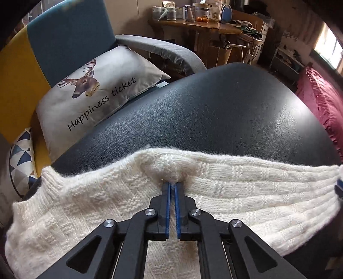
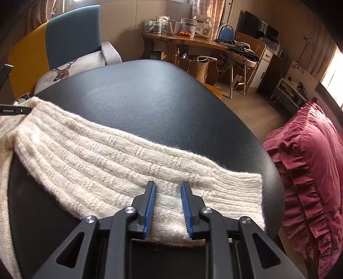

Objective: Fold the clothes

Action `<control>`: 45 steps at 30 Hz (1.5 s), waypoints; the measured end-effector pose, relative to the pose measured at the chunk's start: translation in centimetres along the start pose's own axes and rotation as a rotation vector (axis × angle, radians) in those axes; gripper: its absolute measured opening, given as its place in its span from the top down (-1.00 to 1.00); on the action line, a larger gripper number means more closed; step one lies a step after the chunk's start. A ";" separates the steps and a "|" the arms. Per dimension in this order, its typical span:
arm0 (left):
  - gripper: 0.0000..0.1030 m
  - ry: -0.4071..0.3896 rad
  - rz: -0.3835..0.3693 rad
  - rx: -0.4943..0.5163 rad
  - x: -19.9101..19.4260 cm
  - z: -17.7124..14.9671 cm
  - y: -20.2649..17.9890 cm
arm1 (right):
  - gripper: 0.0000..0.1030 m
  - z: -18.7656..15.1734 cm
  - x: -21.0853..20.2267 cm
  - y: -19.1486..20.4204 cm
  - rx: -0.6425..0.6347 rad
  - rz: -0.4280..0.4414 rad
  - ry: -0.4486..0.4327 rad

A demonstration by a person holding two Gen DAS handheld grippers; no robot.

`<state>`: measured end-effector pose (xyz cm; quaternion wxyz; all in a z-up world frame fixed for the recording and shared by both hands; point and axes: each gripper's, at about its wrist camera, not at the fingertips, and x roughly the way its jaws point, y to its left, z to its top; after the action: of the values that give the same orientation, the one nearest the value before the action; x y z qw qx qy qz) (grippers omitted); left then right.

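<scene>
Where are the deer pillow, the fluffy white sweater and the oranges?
deer pillow (image 1: 90, 94): left wrist view, on the deer print.
white sweater (image 2: 120, 154): right wrist view, mid-sleeve.
oranges (image 1: 202, 19): left wrist view, on the fruit.

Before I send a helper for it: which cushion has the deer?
Start at the black leather table; behind it stands a teal and yellow armchair. The pale grey cushion leaning there alone carries a deer head and the words "Happiness ticket".
</scene>
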<state>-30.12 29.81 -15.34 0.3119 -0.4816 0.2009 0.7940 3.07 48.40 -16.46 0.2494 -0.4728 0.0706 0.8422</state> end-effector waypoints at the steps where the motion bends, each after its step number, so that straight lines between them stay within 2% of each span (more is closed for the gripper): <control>1: 0.90 0.007 -0.003 -0.011 -0.2 0.1 0.1 | 0.56 0.0 0.0 0.1 -0.002 -0.004 0.002; 4: 0.88 -0.007 -0.085 -0.093 -2.3 -0.5 1.5 | 0.54 0.1 0.1 0.1 0.001 -0.002 0.013; 7: 0.88 -0.088 -0.213 -0.090 -7.4 -2.7 1.3 | 0.52 0.3 0.2 0.1 -0.001 -0.002 0.021; 10: 0.88 -0.102 -0.316 0.024 -11.8 -6.6 -1.6 | 0.52 0.4 0.3 0.4 0.000 -0.019 0.023; 12: 0.81 -0.050 -0.345 0.125 -12.9 -9.2 -4.4 | 0.52 0.3 0.3 0.6 -0.001 -0.032 0.021; 14: 0.80 0.014 -0.345 0.186 -12.6 -11.3 -6.8 | 0.52 0.1 0.2 0.7 0.003 -0.038 0.018; 18: 0.75 0.119 -0.297 0.169 -9.8 -12.9 -8.5 | 0.51 -0.3 0.1 0.2 0.029 -0.013 0.012; 21: 0.52 0.149 -0.258 0.175 -8.3 -13.4 -9.4 | 0.51 -0.5 0.0 0.1 0.031 -0.001 0.008; 22: 0.34 0.158 -0.232 0.191 -7.8 -13.5 -9.8 | 0.51 -0.5 -0.1 0.1 0.029 0.001 0.006; 24: 0.23 0.167 -0.193 0.203 -7.0 -13.9 -10.6 | 0.51 -0.6 -0.2 0.0 0.026 0.004 0.003; 26: 0.01 0.166 -0.173 0.222 -6.7 -14.3 -11.5 | 0.50 -0.7 -0.3 0.0 0.024 0.008 -0.003; 27: 0.00 0.164 -0.165 0.213 -6.6 -14.4 -11.7 | 0.50 -0.8 -0.4 0.0 0.025 0.011 -0.007; 28: 0.02 0.161 -0.157 0.205 -6.5 -14.5 -11.9 | 0.50 -0.8 -0.4 -0.1 0.026 0.014 -0.010; 30: 0.46 0.160 -0.195 0.180 -6.5 -14.4 -12.0 | 0.50 -0.9 -0.4 -0.3 0.029 0.019 -0.016; 31: 0.79 0.168 -0.219 0.158 -6.5 -14.4 -11.8 | 0.50 -0.9 -0.4 -0.3 0.029 0.019 -0.019; 34: 0.83 0.126 -0.221 0.138 -7.1 -14.8 -11.9 | 0.50 -0.8 -0.4 -0.3 0.024 0.018 -0.022; 37: 0.83 0.037 -0.302 0.080 -9.5 -15.4 -11.4 | 0.50 -0.7 -0.4 -0.3 0.018 0.019 -0.022; 39: 0.83 -0.014 -0.353 0.078 -11.6 -16.2 -11.3 | 0.50 -0.7 -0.4 -0.4 0.016 0.021 -0.021; 41: 0.83 0.004 -0.382 0.093 -11.6 -17.1 -11.5 | 0.50 -0.8 -0.4 -0.4 0.016 0.019 -0.023; 44: 0.83 0.093 -0.390 0.091 -8.7 -17.9 -10.6 | 0.50 -0.7 -0.4 -0.1 0.011 0.004 -0.022; 45: 0.82 0.100 -0.392 0.085 -8.1 -18.0 -10.6 | 0.50 -0.6 -0.4 -0.1 0.010 0.001 -0.021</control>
<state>-8.55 23.91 -16.46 0.4700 -0.5366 0.1520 0.6842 3.77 48.13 -16.49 0.2521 -0.4628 0.0726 0.8468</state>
